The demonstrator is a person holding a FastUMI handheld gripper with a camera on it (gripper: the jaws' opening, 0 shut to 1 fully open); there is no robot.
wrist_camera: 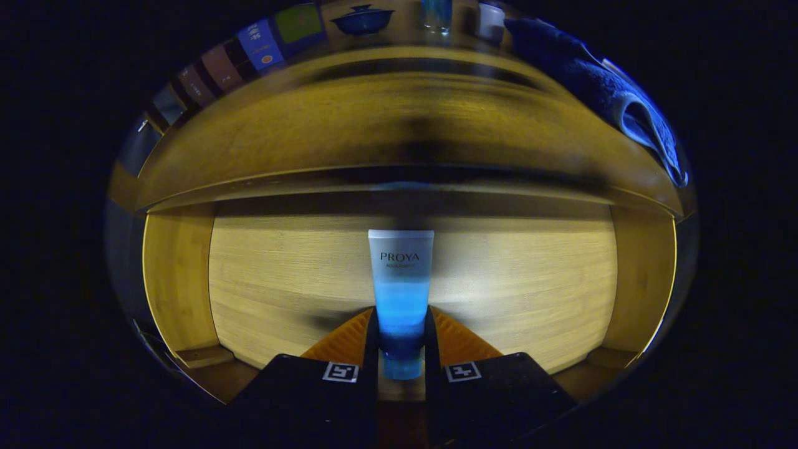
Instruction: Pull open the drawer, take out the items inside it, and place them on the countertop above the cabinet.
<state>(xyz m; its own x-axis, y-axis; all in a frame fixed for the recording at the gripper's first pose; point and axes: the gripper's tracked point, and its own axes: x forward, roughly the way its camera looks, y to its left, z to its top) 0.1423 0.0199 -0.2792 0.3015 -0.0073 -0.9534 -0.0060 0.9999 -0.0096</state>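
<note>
A white-to-blue cosmetic tube [401, 274] with a blue cap stands between my two fingers, cap end toward me and flat crimped end pointing away. My gripper [402, 321] is shut on the tube, both fingers [349, 340] pressing its lower blue part. Below and beyond it lies the open wooden drawer [280, 280], its bare bottom panel and side walls in sight. The tube appears to be held above the drawer floor. The cabinet's wooden countertop [349, 125] runs across beyond the drawer.
On the countertop's far side stand a dark blue lidded bowl [362, 20] and a glass [436, 14], with several upright books [249, 53] beside them. A blue towel [617, 93] drapes over the countertop's right end.
</note>
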